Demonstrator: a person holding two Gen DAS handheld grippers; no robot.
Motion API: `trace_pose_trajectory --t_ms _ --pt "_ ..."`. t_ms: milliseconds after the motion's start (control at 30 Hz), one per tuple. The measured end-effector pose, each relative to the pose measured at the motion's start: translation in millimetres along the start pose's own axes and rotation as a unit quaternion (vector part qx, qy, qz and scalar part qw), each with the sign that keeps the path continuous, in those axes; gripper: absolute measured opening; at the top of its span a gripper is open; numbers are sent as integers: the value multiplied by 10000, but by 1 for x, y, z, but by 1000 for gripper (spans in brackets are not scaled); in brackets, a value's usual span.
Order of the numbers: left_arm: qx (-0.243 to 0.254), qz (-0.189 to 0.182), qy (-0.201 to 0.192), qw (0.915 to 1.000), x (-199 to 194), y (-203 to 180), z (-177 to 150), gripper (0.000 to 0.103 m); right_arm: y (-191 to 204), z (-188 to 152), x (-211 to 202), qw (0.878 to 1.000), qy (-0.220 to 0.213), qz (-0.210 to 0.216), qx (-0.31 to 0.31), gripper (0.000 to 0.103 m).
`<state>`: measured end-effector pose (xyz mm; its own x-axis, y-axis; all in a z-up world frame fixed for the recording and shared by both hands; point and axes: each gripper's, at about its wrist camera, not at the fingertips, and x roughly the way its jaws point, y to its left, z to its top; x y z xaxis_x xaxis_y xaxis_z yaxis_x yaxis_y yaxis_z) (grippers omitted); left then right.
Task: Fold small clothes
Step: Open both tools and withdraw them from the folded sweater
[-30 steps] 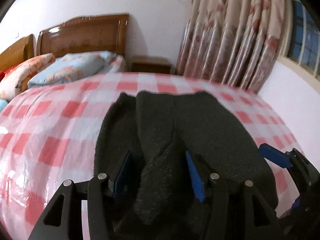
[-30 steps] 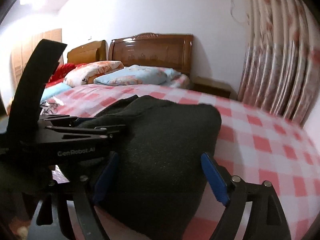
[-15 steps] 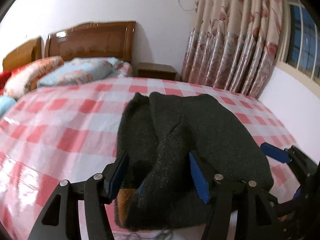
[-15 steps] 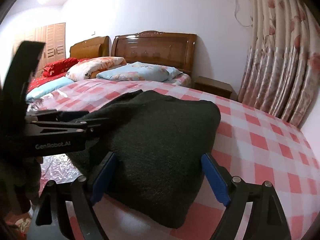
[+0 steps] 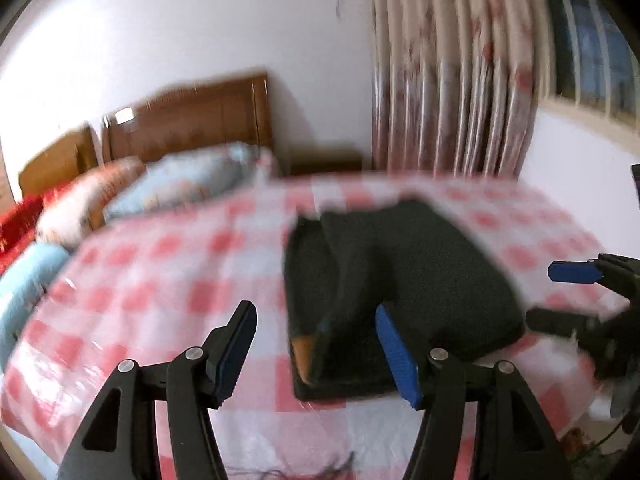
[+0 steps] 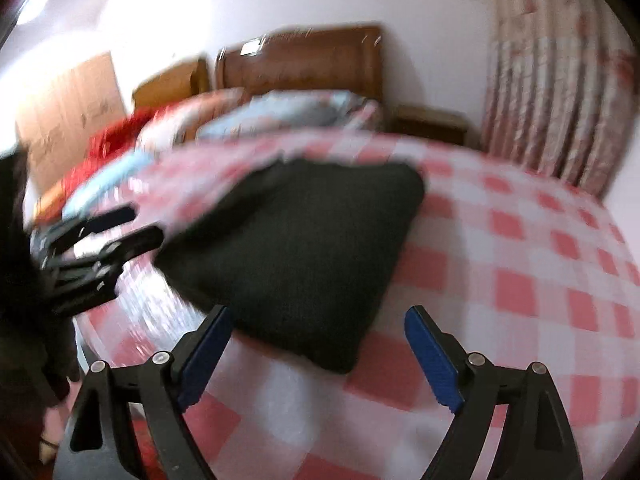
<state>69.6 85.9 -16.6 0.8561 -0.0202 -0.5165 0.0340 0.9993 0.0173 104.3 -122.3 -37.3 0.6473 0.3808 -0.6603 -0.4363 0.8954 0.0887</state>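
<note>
A dark knitted garment (image 5: 404, 280) lies folded into a thick block on the red-and-white checked bed cover (image 5: 168, 292); an orange patch shows at its near left corner. It also shows in the right wrist view (image 6: 304, 252). My left gripper (image 5: 316, 352) is open and empty, just in front of the garment's near edge. My right gripper (image 6: 316, 356) is open and empty, just short of the garment's near corner. Each gripper appears at the edge of the other's view: the right (image 5: 588, 288), the left (image 6: 100, 240). Both views are blurred.
Pillows (image 5: 176, 184) and a wooden headboard (image 5: 192, 120) stand at the bed's far end. A small bedside cabinet (image 6: 432, 126) and a floral curtain (image 5: 448, 80) are behind. The bed's near edge is right below the grippers.
Both grippers have pulled back from the garment and risen. The left one, which straddled the cloth, is now clear of it. The folded garment stays on the bed.
</note>
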Motion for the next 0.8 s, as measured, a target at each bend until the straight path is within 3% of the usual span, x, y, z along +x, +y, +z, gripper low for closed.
trace_pose_trajectory --t_ms 133,267,400,533,667,800 --pt "-65 478 -890 9949 -65 0 23 65 4 24 -80 9899 -1377 -201 283 103" --pt "-17 680 -966 9930 -86 -8 28 75 18 23 -120 9757 -2080 -567 397 103" --pt "-241 373 -647 9969 -77 -10 13 76 32 -4 -115 9796 -1885 -586 380 103" --pt "-224 521 -236 9981 -61 -26 -16 76 35 -45 -89 9882 -1311 -594 515 103" --pt "-81 600 -227 9979 -58 -39 -32 76 32 -59 -67 9921 -898 -732 486 103" --pt "-62 551 -296 9980 -60 -43 -33 76 34 -59 -67 9907 -953 -854 463 103"
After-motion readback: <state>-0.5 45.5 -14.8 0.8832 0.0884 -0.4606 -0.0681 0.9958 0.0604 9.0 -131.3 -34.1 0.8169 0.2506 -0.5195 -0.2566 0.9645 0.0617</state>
